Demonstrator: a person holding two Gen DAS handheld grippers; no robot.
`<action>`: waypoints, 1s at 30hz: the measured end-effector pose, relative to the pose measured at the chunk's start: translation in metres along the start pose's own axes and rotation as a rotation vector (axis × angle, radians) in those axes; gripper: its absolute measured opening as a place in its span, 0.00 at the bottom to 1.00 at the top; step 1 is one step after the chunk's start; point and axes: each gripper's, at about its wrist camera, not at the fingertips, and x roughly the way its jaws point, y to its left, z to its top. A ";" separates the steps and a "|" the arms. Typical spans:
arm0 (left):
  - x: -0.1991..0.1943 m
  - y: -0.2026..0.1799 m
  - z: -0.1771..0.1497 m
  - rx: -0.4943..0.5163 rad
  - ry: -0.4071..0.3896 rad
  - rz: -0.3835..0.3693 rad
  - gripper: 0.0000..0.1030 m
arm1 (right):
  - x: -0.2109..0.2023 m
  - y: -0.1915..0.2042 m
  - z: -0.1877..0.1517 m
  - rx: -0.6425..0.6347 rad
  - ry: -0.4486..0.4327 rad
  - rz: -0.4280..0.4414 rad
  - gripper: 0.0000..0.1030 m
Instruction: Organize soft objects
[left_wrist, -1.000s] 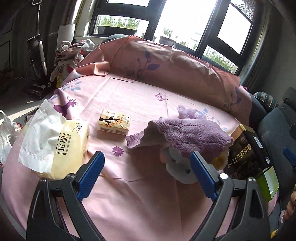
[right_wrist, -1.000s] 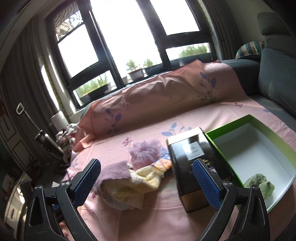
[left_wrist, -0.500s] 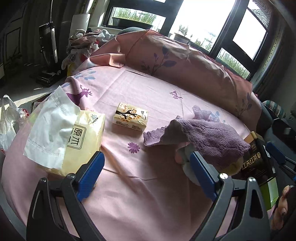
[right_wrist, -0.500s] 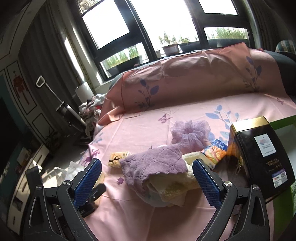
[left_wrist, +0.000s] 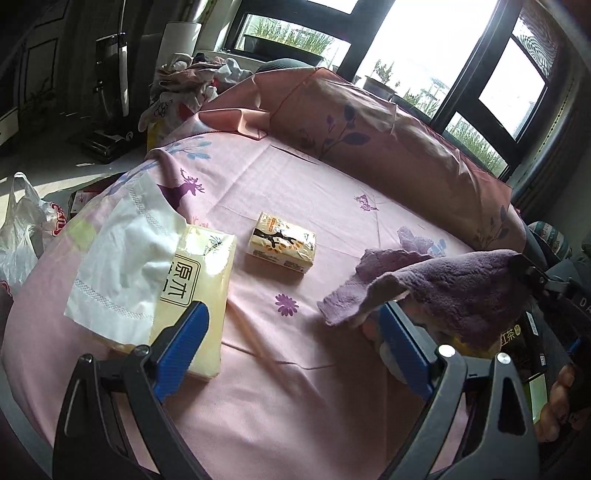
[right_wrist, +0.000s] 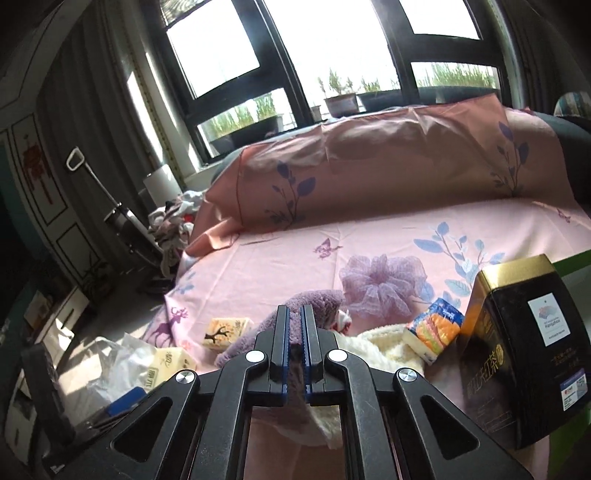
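A purple towel (left_wrist: 450, 291) lies draped over a cream fluffy cloth (right_wrist: 373, 343) on the pink sheet (left_wrist: 295, 177). My right gripper (right_wrist: 294, 310) is closing tight on the towel's near edge (right_wrist: 317, 301), and its pads pinch the fabric. In the left wrist view the towel's right corner is lifted by that gripper's black tip (left_wrist: 526, 266). My left gripper (left_wrist: 293, 314) hovers open over the sheet in front of the towel, holding nothing. A purple mesh puff (right_wrist: 380, 284) sits behind the pile.
A large yellow tissue pack (left_wrist: 192, 295) with a sheet sticking out lies at the left and a small tissue pack (left_wrist: 282, 242) in the middle. An orange-and-blue pack (right_wrist: 434, 328), a black tea tin (right_wrist: 528, 350) and a green box edge (right_wrist: 576, 258) stand at the right.
The right gripper swung left from the tin and box to the towel pile and went from wide open to shut on the purple towel. The left gripper drifted slightly and stayed open.
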 end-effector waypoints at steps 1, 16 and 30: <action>-0.001 0.003 0.001 -0.014 0.002 -0.005 0.90 | -0.005 0.005 0.006 -0.007 -0.013 0.006 0.06; -0.013 0.020 0.007 -0.085 0.011 -0.061 0.90 | -0.143 0.066 0.016 -0.094 -0.228 0.067 0.06; -0.032 0.024 -0.028 -0.037 0.058 -0.080 0.90 | -0.110 0.044 -0.067 0.022 0.013 0.166 0.06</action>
